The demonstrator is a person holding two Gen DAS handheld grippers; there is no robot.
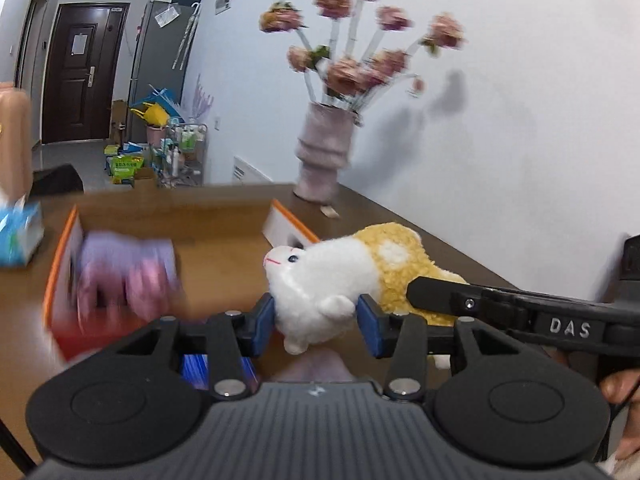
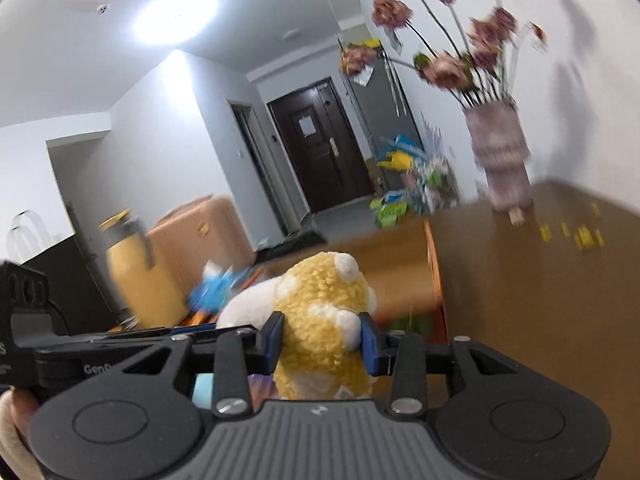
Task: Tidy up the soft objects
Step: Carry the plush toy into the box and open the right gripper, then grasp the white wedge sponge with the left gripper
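- Your left gripper [image 1: 316,322] clamps the white front end of the plush toy [image 1: 352,276], blue pads pressed into its fur.
- Your right gripper [image 2: 322,338] squeezes the same toy's yellow rear.
- The toy hangs above the brown table [image 1: 420,232], beside an orange-edged cardboard box [image 1: 224,236] holding a blurred purple soft item [image 1: 128,272].
- A vase of pink flowers [image 1: 324,148] stands by the wall.

The right gripper [image 2: 321,342] has its blue pads pressed into the yellow rear of a yellow-and-white plush toy [image 2: 320,300]. At two o'clock a ribbed vase [image 2: 502,156] of pink flowers stands on the brown desk [image 2: 540,300]. The other gripper [image 2: 120,344] reaches in from nine o'clock.
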